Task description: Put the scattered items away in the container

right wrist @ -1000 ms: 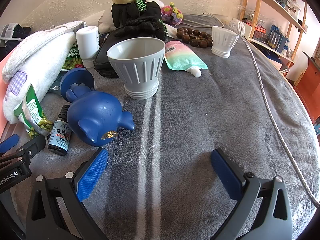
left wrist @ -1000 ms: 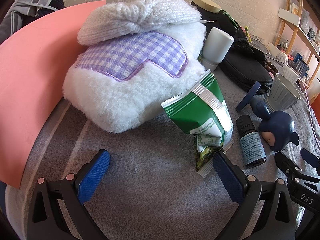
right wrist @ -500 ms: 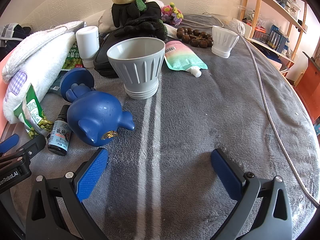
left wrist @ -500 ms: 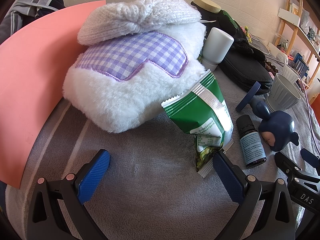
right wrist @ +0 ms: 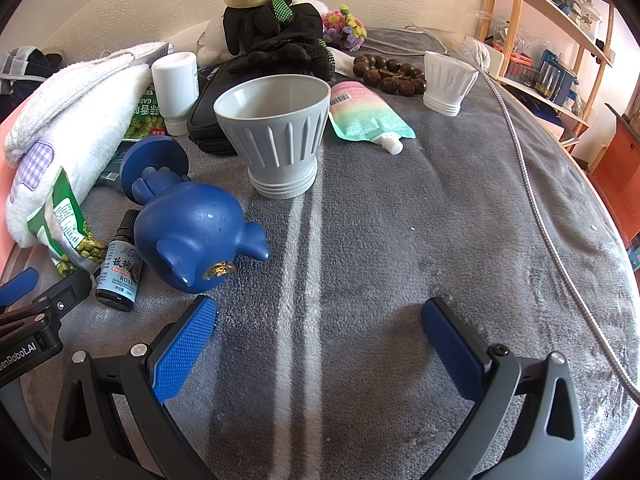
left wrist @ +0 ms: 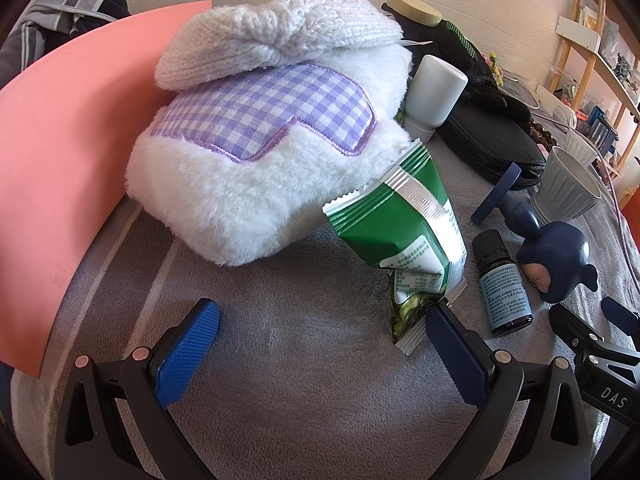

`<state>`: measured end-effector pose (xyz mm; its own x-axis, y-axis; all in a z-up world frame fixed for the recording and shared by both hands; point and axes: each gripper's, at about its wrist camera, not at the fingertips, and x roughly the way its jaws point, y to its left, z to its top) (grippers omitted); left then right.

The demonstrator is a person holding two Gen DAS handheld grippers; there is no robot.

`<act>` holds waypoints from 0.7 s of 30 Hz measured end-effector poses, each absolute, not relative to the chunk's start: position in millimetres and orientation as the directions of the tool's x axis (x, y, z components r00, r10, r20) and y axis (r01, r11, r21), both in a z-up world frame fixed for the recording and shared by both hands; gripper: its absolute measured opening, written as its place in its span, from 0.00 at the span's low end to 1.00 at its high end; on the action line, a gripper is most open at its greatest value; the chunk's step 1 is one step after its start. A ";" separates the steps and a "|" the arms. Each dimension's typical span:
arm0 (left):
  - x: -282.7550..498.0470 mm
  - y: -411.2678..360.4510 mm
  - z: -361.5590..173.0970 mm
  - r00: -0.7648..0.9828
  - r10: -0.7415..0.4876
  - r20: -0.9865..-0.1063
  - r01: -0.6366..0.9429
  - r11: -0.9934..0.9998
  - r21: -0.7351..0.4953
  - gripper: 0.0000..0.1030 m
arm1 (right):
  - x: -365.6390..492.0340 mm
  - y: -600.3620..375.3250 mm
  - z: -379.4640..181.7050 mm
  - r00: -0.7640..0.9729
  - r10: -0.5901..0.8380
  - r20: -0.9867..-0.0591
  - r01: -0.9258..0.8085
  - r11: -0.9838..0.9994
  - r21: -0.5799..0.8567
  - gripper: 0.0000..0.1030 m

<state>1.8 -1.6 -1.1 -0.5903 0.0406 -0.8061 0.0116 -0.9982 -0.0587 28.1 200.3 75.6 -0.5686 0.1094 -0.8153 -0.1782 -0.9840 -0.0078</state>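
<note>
My left gripper [left wrist: 320, 340] is open and empty, low over the grey blanket. A green snack packet [left wrist: 404, 236] leans on a white fluffy slipper [left wrist: 256, 168] just ahead, its lower corner touching my right finger. A small dark oil bottle [left wrist: 502, 284] and a blue figurine [left wrist: 556, 256] lie to the right. My right gripper [right wrist: 318, 338] is open and empty, with the blue figurine [right wrist: 192, 232] and the oil bottle [right wrist: 120, 272] ahead on its left. A grey ribbed cup [right wrist: 276, 132] stands upright beyond them.
A pink board [left wrist: 60, 168] stands at the left. A white bottle [right wrist: 176, 88], a black case [right wrist: 216, 120], black gloves [right wrist: 280, 48], a pastel pouch [right wrist: 364, 116], wooden beads [right wrist: 388, 74], a white cup [right wrist: 448, 80] lie farther back. A metal hose [right wrist: 536, 200] runs along the right.
</note>
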 end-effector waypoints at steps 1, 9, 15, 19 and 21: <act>2.0 -1.9 -1.2 -0.590 0.041 -0.806 0.012 -0.998 -0.059 1.00 | 28.1 200.3 75.6 -0.569 0.109 -0.815 -0.178 -0.984 -0.008 1.00; 2.0 -1.8 -1.1 -0.591 0.040 -0.806 0.012 -0.998 -0.059 1.00 | 28.0 200.3 75.8 -0.569 0.109 -0.815 -0.178 -0.984 -0.008 1.00; 1.5 -1.2 -1.1 -0.591 0.038 -0.806 0.013 -0.998 -0.057 1.00 | 28.1 200.3 75.7 -0.569 0.109 -0.815 -0.178 -0.984 -0.008 1.00; 0.1 -0.4 0.6 -0.592 0.034 -0.805 0.013 -0.999 -0.052 1.00 | 27.9 200.2 75.7 -0.568 0.110 -0.815 -0.178 -0.984 -0.008 1.00; 0.3 -0.8 0.9 -0.594 0.037 -0.804 0.013 -0.998 -0.056 1.00 | 28.1 200.3 75.5 -0.568 0.110 -0.815 -0.178 -0.984 -0.008 1.00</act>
